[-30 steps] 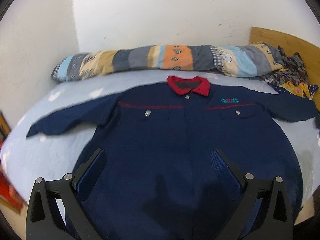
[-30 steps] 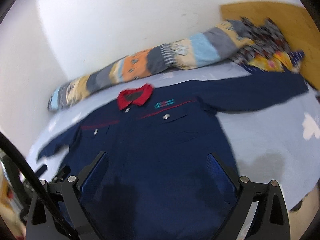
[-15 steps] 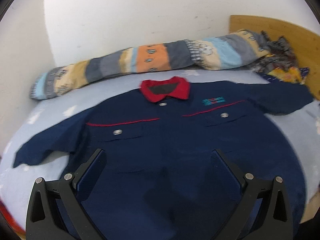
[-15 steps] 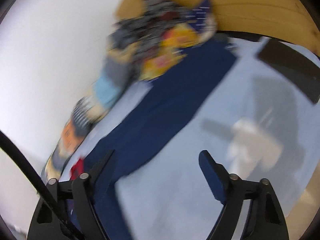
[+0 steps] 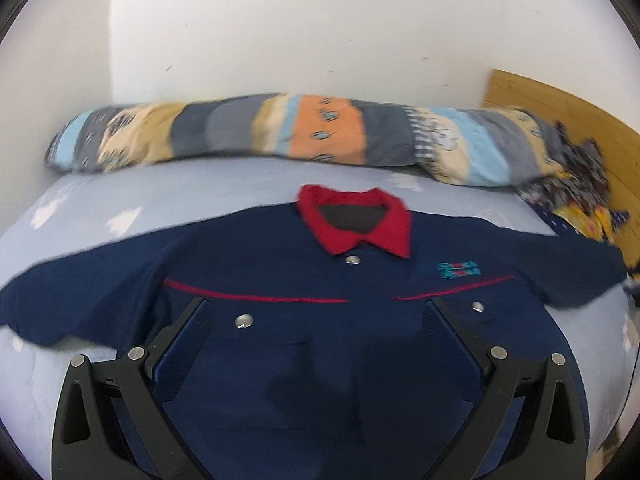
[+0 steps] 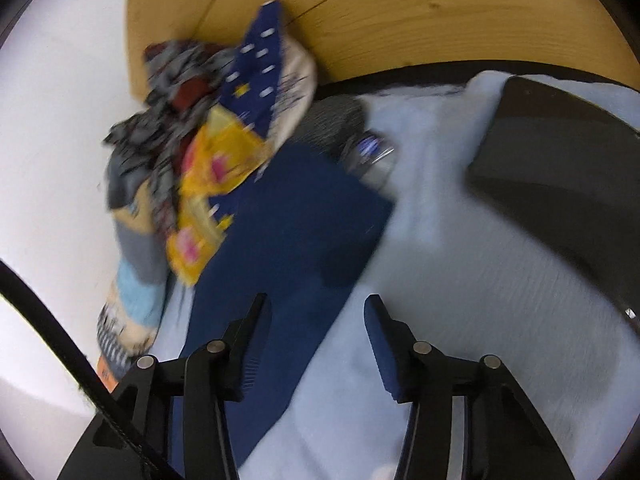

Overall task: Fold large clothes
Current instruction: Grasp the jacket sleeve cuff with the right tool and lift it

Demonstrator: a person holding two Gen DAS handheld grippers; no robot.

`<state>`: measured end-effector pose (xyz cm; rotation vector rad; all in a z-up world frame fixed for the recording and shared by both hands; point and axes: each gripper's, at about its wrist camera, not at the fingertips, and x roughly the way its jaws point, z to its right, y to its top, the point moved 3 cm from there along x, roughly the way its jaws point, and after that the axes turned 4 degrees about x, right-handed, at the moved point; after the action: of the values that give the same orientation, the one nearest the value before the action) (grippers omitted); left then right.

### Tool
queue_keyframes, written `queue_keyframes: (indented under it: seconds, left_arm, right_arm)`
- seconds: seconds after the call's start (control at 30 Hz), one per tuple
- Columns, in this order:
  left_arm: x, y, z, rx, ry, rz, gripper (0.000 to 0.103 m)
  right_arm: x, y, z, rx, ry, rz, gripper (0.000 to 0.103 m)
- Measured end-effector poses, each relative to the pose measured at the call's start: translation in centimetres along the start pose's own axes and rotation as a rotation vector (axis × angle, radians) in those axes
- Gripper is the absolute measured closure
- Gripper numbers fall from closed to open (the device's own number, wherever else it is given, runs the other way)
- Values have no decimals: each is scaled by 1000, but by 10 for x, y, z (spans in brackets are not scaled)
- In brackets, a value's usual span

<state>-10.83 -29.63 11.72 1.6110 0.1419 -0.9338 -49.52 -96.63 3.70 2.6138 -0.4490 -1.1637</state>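
Observation:
A navy work jacket with a red collar lies flat, front up, sleeves spread, on a light blue bed. My left gripper is open and empty above the jacket's chest. In the right wrist view the jacket's sleeve runs toward the headboard. My right gripper is open and empty just above the sleeve's near edge, its left finger over the cloth and its right finger over the sheet.
A rolled patchwork quilt lies along the wall. A heap of patterned clothes sits by the wooden headboard. A plastic bottle lies past the cuff. A dark flat object lies at the bed's right.
The right gripper swung from the jacket body to the right sleeve, came closer to it, and its jaws narrowed. The left gripper moved forward toward the collar.

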Motion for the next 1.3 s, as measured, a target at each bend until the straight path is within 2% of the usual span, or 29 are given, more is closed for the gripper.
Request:
queue_keyframes:
  seconds: [0.1, 0.17, 0.23, 0.27, 0.3, 0.33, 0.43, 0.63, 0.8, 1.0, 1.17, 1.3]
  left_arm:
    - [2, -1, -18, -69, 2, -10, 0]
    - [3, -3, -23, -92, 3, -14, 0]
    - [5, -4, -25, -98, 6, -20, 0]
    - [6, -5, -24, -98, 8, -22, 0]
    - [6, -6, -23, -95, 10, -26, 0]
    - [7, -6, -22, -92, 13, -25, 0]
    - [5, -6, -18, -78, 23, -21, 0]
    - [-1, -5, -15, -64, 41, 0, 0]
    - [-18, -1, -18, -52, 67, 47, 0]
    - [-41, 1, -25, -33, 96, 99, 0]
    - [-55, 1, -38, -14, 120, 114, 0]
    - [-66, -1, -57, -25, 144, 115, 0]
  right_arm:
    - [13, 10, 10, 29, 37, 4, 51]
    - [20, 14, 10, 6, 53, 8, 57]
    - [27, 17, 5, -19, 75, 3, 57]
    - [30, 18, 2, -34, 77, 0, 63]
    - [32, 19, 0, -52, 66, 2, 84]
    - [31, 18, -1, -61, 66, 0, 86]
    - [15, 12, -5, -76, 93, 37, 87]
    - [-25, -4, -44, -234, 106, 124, 90]
    - [-65, -21, -110, -371, 126, 168, 91]
    - [-128, -64, -215, -538, 202, 199, 91]
    - [-176, -126, -316, -664, 319, 184, 91]
    - [-202, -195, -389, -772, 412, 158, 91]
